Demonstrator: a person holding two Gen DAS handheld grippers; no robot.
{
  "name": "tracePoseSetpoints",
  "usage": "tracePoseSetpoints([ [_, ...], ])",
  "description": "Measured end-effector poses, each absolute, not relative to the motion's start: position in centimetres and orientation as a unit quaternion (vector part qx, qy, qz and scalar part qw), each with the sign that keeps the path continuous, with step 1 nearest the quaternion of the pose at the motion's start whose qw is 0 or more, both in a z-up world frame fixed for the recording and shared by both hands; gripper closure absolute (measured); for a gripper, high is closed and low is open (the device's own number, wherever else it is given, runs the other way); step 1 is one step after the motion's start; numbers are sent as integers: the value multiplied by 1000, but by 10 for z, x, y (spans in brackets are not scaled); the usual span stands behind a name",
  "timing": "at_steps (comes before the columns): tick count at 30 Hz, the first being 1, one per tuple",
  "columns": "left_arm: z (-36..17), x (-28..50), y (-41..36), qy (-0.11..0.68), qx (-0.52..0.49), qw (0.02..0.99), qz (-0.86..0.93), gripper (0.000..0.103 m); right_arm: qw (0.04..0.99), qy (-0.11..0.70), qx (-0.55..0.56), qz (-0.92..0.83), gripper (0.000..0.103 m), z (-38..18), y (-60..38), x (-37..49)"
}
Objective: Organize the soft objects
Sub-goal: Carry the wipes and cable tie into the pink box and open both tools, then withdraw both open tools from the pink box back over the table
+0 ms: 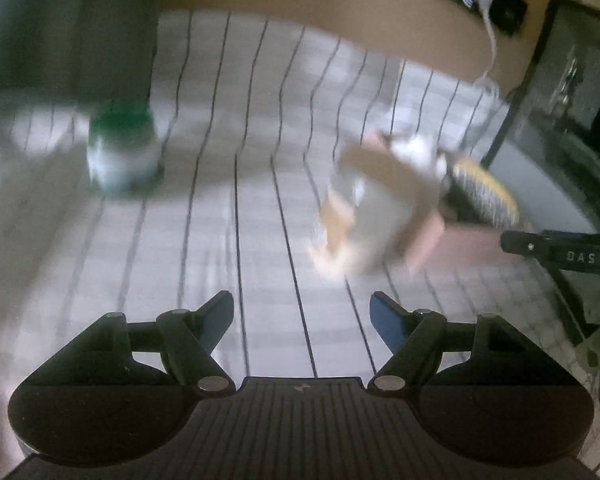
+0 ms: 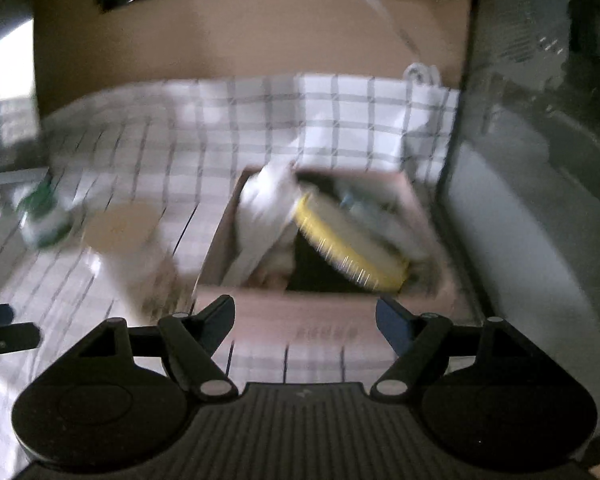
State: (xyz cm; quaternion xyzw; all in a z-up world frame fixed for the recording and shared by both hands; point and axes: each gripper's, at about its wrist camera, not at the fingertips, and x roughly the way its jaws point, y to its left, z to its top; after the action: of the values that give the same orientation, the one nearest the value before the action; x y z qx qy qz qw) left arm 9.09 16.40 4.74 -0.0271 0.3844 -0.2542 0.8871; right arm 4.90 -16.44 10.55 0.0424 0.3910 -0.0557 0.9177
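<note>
A cardboard box (image 2: 324, 316) stands on the checked tablecloth (image 2: 340, 120), just ahead of my right gripper (image 2: 305, 312), which is open and empty. In the box lie a white cloth (image 2: 264, 216) and a yellow-rimmed round soft thing (image 2: 348, 240). In the blurred left wrist view the box (image 1: 384, 196) is ahead to the right with the yellow thing (image 1: 486, 192) in it. My left gripper (image 1: 302, 316) is open and empty over the cloth (image 1: 236, 208).
A green-and-white jar (image 1: 122, 152) stands at the left, also in the right wrist view (image 2: 44, 216). A tan round-topped container (image 2: 128, 236) stands left of the box. A dark appliance (image 2: 540, 160) stands at the right. The other gripper (image 1: 560, 252) shows at the right edge.
</note>
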Motion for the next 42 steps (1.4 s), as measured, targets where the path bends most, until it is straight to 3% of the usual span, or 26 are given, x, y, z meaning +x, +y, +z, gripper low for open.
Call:
tracePoseSetpoints([
  [5,16,53,140,417,-34,885,-204,23,908,418,0,22,25,75,-155,28],
  [12,8,6,97,373,-5,918,-134,22,885,455,-15,95,25,45,-166,11],
  [22,-3,-9,53,334,8,940,-61,17,903,425,11,67,0,27,-188,9],
  [42,-5,-4,47,334,8,942,-33,16,920,379,2,104,0,22,-200,6],
])
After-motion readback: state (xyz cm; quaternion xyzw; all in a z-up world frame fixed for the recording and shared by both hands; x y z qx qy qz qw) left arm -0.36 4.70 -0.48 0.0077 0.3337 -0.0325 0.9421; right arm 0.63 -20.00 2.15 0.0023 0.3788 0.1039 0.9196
